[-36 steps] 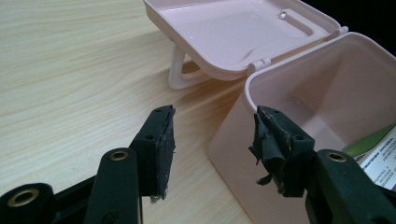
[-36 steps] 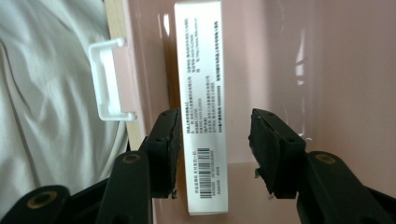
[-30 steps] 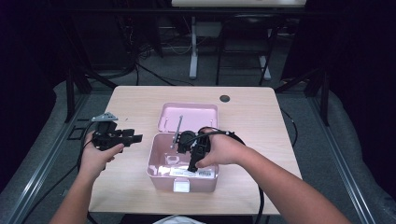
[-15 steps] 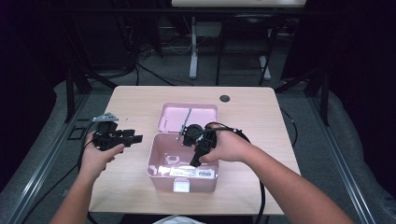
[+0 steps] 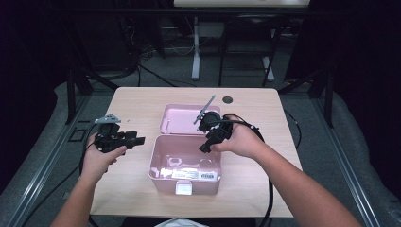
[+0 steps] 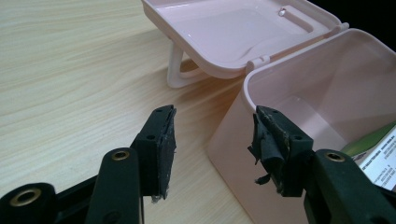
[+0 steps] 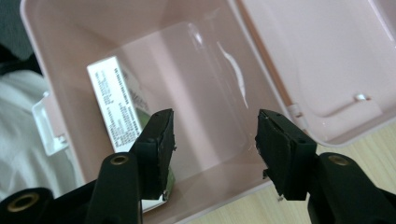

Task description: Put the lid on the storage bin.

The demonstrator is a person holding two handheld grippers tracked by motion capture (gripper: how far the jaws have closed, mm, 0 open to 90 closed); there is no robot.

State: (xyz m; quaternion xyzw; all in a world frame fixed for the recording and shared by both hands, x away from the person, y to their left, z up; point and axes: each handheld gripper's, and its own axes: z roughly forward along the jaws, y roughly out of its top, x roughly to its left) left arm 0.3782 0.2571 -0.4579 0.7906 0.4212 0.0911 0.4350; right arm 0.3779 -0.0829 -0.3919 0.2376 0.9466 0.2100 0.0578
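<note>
A pink plastic box [image 5: 163, 182] stands open mid-table, its lid [image 5: 182, 120] flipped back flat behind it. A small white and green printed carton [image 5: 189, 173] lies on the box floor. My right gripper [image 5: 205, 144] hovers over the box's back right part, pointing down into it. Its jaws have just been opening and stand open with nothing between them. In the right gripper view the carton [image 7: 116, 102] lies below and left of the right gripper [image 7: 215, 135]. My left gripper [image 5: 137, 138] is held left of the box, open and holding nothing, facing the box wall [image 6: 233, 140].
The light wooden table [image 5: 265, 123] carries a small dark round cap [image 5: 228, 100] near its back edge. A white latch [image 5: 183, 188] sits on the box's front wall. A white handle [image 6: 175, 70] props the lid. Dark floor and stand legs surround the table.
My right gripper has lifted out of the box and drawn back toward its rear right rim. The left hand has stayed in place.
</note>
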